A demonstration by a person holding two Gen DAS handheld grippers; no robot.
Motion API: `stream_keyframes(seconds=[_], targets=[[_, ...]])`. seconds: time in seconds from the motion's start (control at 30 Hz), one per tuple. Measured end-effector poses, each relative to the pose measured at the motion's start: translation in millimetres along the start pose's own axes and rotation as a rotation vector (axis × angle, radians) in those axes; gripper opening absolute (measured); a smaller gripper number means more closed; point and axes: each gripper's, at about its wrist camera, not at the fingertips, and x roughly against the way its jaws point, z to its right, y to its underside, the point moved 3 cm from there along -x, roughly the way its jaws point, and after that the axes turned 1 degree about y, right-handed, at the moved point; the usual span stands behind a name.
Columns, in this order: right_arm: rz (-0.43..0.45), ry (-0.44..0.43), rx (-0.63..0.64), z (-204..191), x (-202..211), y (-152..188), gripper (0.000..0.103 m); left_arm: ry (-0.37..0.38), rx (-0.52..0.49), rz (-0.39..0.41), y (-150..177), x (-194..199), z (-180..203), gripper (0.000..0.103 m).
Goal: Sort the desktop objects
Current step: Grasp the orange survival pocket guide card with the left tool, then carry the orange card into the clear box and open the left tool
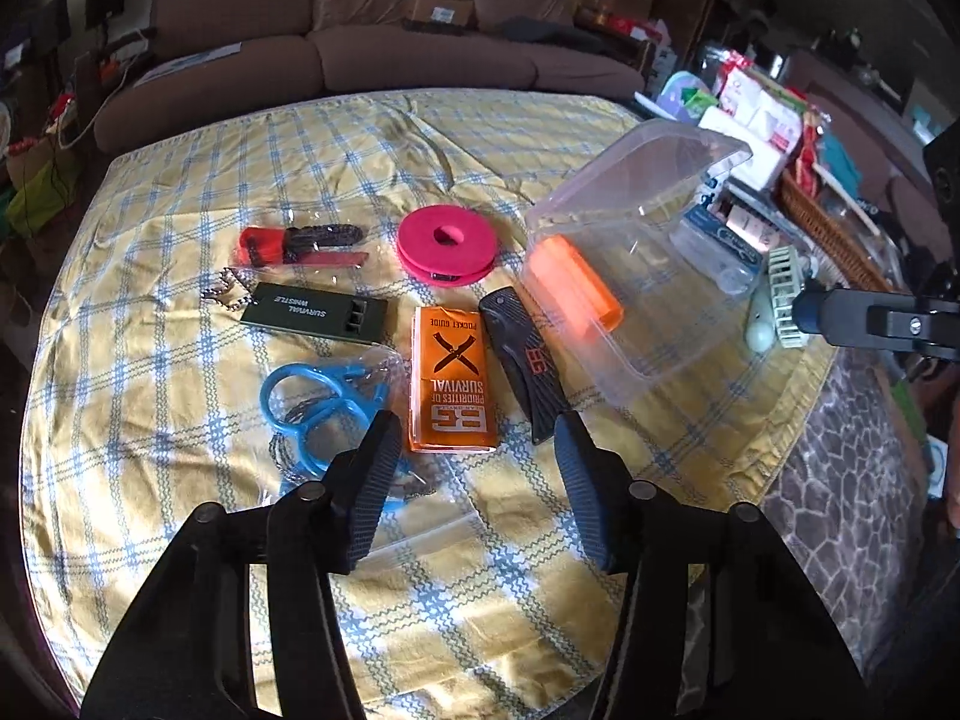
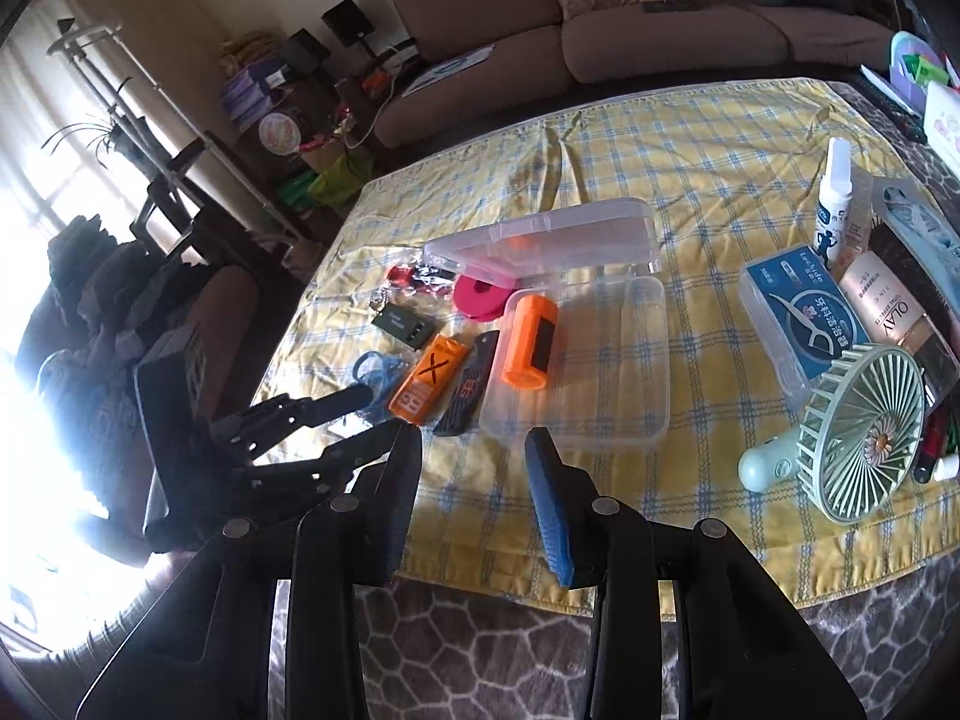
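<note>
Jaws of left gripper [image 1: 480, 438] straddle orange pocket guide [image 1: 450, 378], apart.

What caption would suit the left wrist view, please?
Open left gripper above an orange pocket guide, beside a clear plastic box holding an orange cylinder.

Brown sofa [image 1: 384, 30] behind checked tablecloth [image 1: 180, 240]

"SURVIVAL WHISTLE" on green whistle [image 1: 312, 313]
</note>
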Motion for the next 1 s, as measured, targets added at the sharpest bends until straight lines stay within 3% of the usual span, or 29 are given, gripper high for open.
stream_keyframes(seconds=[0.33,0.37,0.4,0.47,0.7,0.87,1.0], targets=[[-0.008,-0.042,-0.012,3.5,-1.5,-2.4,0.038,-0.049,-0.045,-0.032,-14.7,-29.8,-0.4,0.045],[-0.009,-0.042,-0.013,2.6,-1.2,-1.3,0.038,-0.043,-0.042,-0.032,-15.3,-30.2,-0.8,0.044],[-0.009,-0.044,-0.014,2.6,-1.0,-1.1,0.038,-0.048,-0.039,-0.03,-15.7,-30.0,-2.6,0.029],[-0.005,-0.045,-0.018,2.5,-0.5,-1.9,0.038,-0.044,-0.015,-0.033,-15.6,-27.6,-8.2,0.03],[0.002,-0.085,-0.049,5.7,2.9,-3.6,0.038,0.023,0.054,0.022,-5.5,28.5,-14.2,0.03],[0.014,-0.095,-0.071,8.8,7.9,-4.4,0.038,0.043,0.081,0.043,19.7,73.9,-13.7,0.03],[0.026,-0.083,-0.083,13.6,12.4,-7.2,0.038,0.054,0.117,0.04,37.4,86.8,-12.8,0.03]])
